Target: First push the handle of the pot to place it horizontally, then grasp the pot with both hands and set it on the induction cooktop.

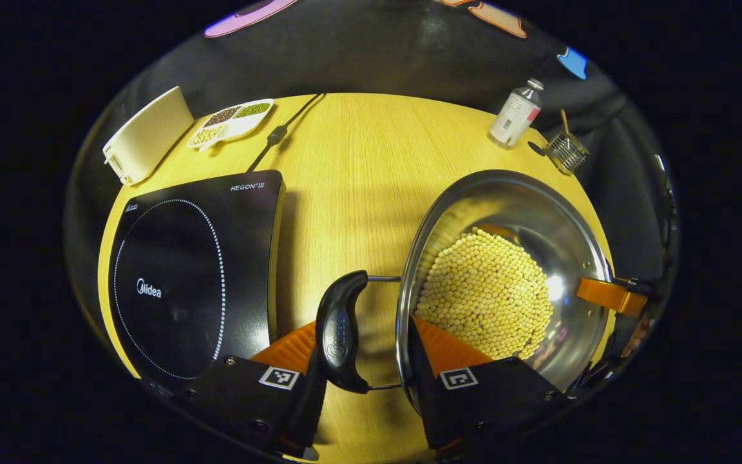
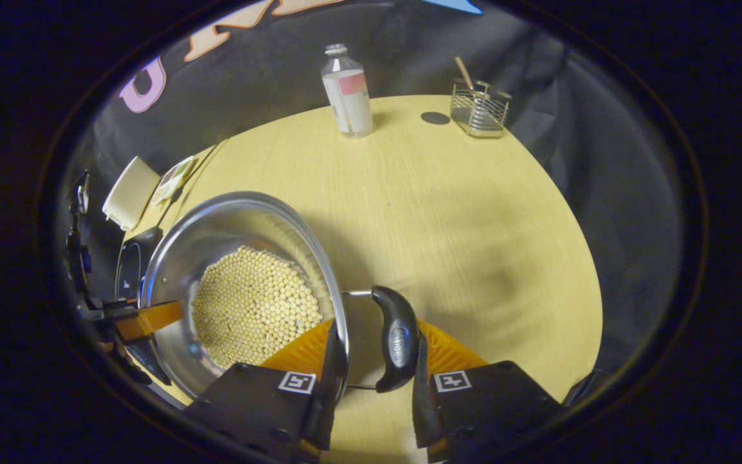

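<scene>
Left gripper: fingers straddle pot rim and its black side handle, whether pressing unclear; right gripper likewise at the opposite handle; pot, holding pale beans, on round wooden table beside induction cooktop; bottle, wire basket beyond pot; black cloth wall behind.

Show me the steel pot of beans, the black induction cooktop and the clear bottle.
Steel pot of beans [image 1: 558, 225], left gripper view, bare inner wall.
Black induction cooktop [image 1: 178, 283], left gripper view, glass top.
Clear bottle [image 2: 348, 93], right gripper view, body.
</scene>
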`<move>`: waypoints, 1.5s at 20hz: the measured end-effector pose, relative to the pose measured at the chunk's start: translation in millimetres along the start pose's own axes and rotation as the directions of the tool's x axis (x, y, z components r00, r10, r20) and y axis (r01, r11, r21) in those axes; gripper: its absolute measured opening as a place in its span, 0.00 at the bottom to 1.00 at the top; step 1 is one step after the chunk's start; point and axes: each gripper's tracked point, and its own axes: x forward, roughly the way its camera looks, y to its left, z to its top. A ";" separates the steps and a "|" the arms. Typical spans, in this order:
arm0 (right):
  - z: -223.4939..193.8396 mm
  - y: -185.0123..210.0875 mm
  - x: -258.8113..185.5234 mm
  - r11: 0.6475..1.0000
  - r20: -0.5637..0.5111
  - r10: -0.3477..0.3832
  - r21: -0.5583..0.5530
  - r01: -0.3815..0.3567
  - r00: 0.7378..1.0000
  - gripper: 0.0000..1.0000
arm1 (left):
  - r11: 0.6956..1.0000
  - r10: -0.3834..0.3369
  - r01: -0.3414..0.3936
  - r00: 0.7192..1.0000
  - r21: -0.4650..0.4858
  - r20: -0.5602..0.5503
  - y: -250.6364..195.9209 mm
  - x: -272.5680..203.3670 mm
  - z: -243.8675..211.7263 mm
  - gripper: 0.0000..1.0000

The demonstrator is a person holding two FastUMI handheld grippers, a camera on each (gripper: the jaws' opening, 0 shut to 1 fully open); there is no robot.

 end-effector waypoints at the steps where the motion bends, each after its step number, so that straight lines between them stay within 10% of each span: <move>1: 1.4 -2.3 -3.5 1.000 0.012 0.002 0.002 -0.002 1.000 0.48 | 1.000 0.000 0.000 1.000 0.009 0.012 -3.1 -3.9 1.9 0.65; 13: 6.9 -22.8 -42.8 0.998 0.107 0.045 0.045 -0.050 0.993 0.47 | 0.995 0.023 -0.034 0.992 0.089 0.121 -27.7 -50.1 21.9 0.64; 30: 9.6 48.0 -63.6 0.973 0.097 0.222 -0.092 -0.213 0.970 0.47 | 0.987 0.158 -0.147 0.964 -0.064 0.213 28.4 -123.6 -1.9 0.65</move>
